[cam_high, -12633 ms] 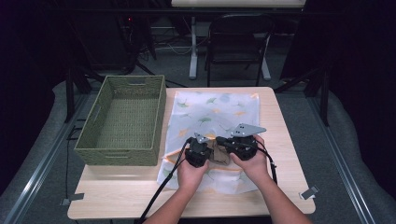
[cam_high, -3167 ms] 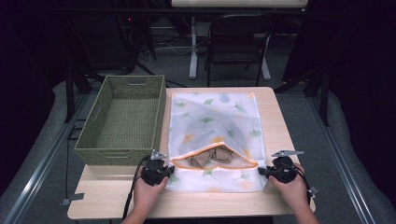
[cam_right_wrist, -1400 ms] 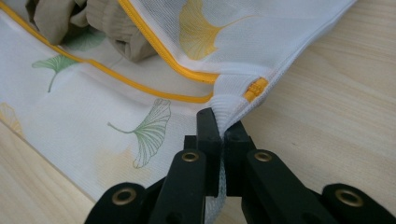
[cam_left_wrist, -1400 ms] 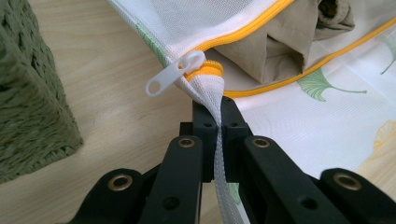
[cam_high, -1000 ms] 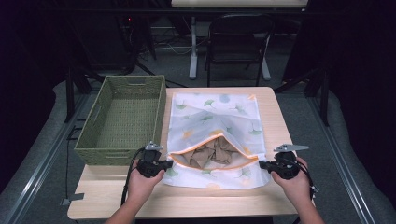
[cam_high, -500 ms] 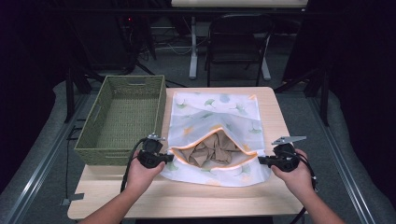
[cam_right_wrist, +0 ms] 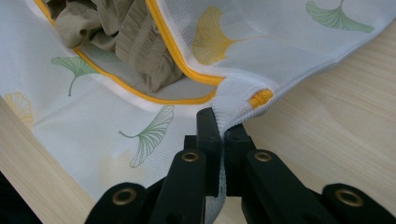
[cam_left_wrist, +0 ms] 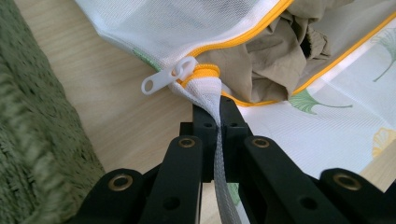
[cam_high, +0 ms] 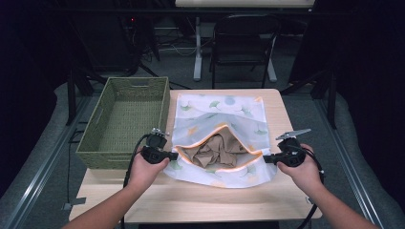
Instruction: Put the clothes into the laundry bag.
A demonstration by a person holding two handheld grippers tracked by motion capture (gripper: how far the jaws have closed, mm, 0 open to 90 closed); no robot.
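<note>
L tongs (cam_left_wrist: 219, 109) clamped on mesh bag (cam_high: 229, 107) zip-end corner, R tongs (cam_right_wrist: 223, 122) clamped on opp corner, beige cloth (cam_high: 217, 150) inside, on table (cam_high: 191, 200)

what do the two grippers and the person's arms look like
Both are black. The left gripper trails a black cable; the right gripper has a grey three-cornered plate on top and its own cable. Up close, the jaws are black linked bars with brass-ringed pivots. The forearms are bare, no sleeves.

One table (cam_high: 286, 200) carries one white mesh bag (cam_high: 224, 114) with one white zipper pull (cam_left_wrist: 164, 80), one beige garment (cam_high: 217, 151) inside it, and one green woven basket (cam_high: 102, 157) along the table's left edge. Two grippers, left (cam_high: 173, 156) and right (cam_high: 265, 159), and two hands.
</note>
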